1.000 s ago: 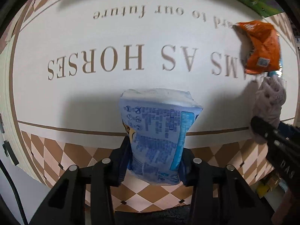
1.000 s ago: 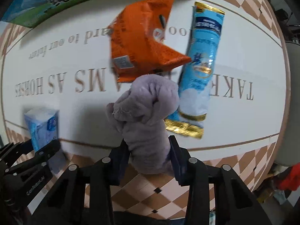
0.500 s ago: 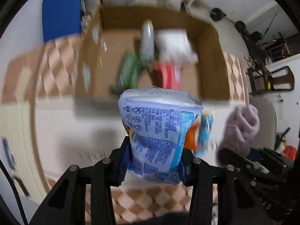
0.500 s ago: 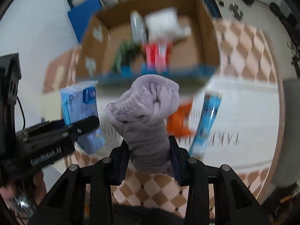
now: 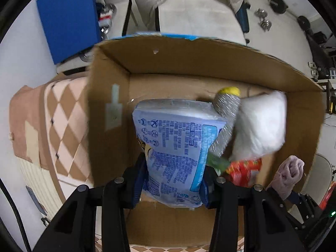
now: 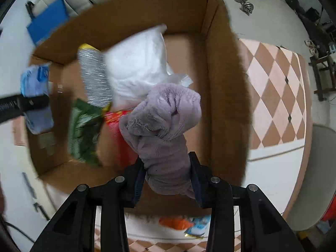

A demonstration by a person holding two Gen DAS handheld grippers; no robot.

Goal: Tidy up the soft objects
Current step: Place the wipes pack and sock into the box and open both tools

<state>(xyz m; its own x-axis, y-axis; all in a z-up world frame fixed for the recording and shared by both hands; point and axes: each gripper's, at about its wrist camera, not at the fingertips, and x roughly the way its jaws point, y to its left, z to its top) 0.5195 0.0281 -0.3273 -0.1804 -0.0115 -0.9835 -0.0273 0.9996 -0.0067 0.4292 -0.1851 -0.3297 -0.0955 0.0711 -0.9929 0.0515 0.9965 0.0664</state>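
Tissue pack point(image 5: 178, 153) clamped in left hand-held gripper point(image 5: 172, 180), purple towel point(image 6: 166, 130) clamped in right hand-held gripper point(image 6: 168, 178), both over the cardboard box point(image 5: 189, 67).

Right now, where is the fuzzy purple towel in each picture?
Left wrist view: the purple towel is at the lower right edge, held by the right claw, beside the cardboard box's right wall.
Right wrist view: the purple towel fills the middle, squeezed in the right claw over the box.
Shared landmark: the white pillow bag lying inside the cardboard box.
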